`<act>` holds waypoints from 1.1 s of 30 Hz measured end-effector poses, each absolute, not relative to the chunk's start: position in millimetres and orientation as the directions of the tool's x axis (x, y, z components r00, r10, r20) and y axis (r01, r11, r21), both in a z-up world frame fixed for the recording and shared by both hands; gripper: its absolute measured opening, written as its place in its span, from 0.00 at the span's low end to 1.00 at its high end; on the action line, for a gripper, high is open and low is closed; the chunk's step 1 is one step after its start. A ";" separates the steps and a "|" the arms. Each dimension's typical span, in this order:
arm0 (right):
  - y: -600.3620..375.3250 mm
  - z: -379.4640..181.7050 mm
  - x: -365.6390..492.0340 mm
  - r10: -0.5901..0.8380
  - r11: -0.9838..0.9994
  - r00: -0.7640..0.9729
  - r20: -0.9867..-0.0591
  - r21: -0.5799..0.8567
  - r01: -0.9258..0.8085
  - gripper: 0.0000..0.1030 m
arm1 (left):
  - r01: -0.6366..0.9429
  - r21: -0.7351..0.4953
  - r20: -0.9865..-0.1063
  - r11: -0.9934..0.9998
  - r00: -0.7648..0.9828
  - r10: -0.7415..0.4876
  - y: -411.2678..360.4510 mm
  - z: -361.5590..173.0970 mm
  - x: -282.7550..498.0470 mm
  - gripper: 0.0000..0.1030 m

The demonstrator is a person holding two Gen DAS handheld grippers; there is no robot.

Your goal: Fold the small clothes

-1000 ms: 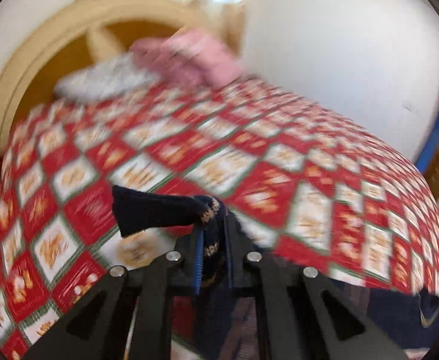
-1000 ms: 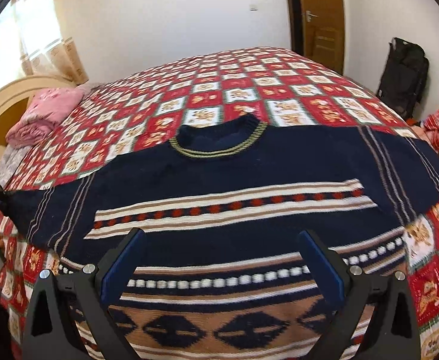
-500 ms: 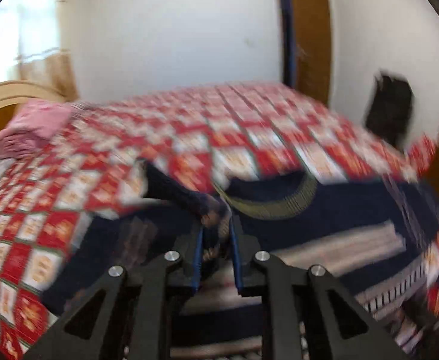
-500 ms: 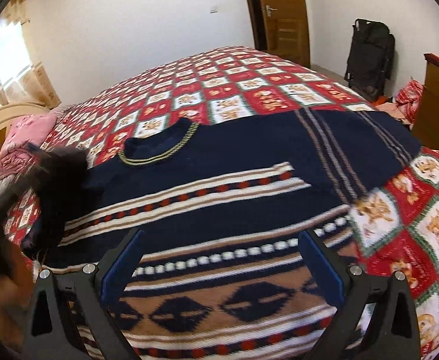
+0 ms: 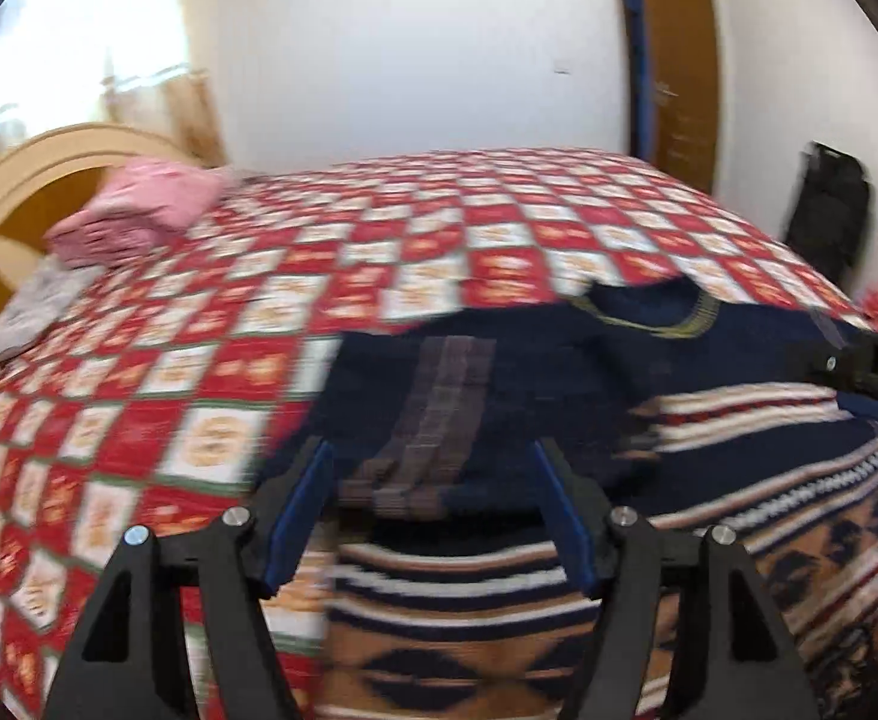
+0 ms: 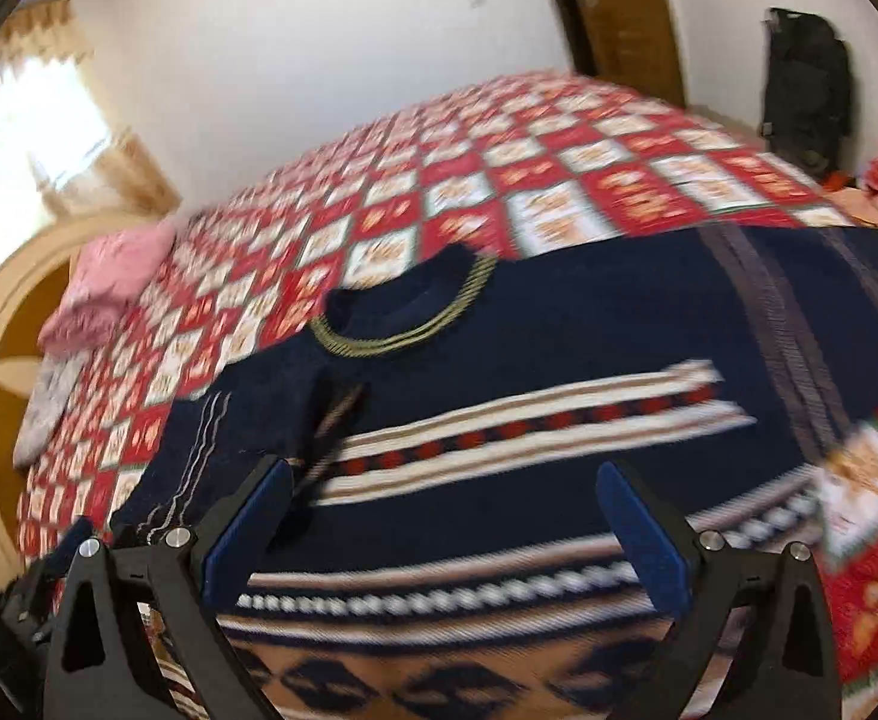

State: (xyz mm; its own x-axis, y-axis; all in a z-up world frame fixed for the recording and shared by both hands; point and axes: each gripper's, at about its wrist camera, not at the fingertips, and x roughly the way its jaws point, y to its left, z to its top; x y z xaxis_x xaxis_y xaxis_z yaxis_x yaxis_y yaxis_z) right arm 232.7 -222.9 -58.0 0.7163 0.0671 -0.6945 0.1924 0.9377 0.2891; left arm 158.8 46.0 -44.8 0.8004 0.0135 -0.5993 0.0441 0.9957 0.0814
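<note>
A navy patterned sweater with cream, red and tan bands lies flat on the bed, collar away from me. Its left sleeve is folded in over the body; it also shows in the right wrist view. My left gripper is open and empty, just above that folded sleeve. My right gripper is open and empty above the sweater's lower body. The right sleeve lies spread out to the right. The right gripper's body shows at the right edge of the left wrist view.
The bed has a red and white checked cover. A pink folded cloth and a grey pillow lie by the cream headboard. A black bag and a brown door stand at the far right.
My left gripper carried the left sleeve inward over the sweater's body, then opened and let it go. The right gripper stayed open and shifted its view a little.
</note>
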 end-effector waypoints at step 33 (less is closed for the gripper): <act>-339.1 -100.0 254.3 0.039 0.912 0.673 -0.739 0.301 0.277 0.26 | -0.059 -0.006 -0.647 0.998 0.761 0.041 77.8 -59.9 170.2 0.68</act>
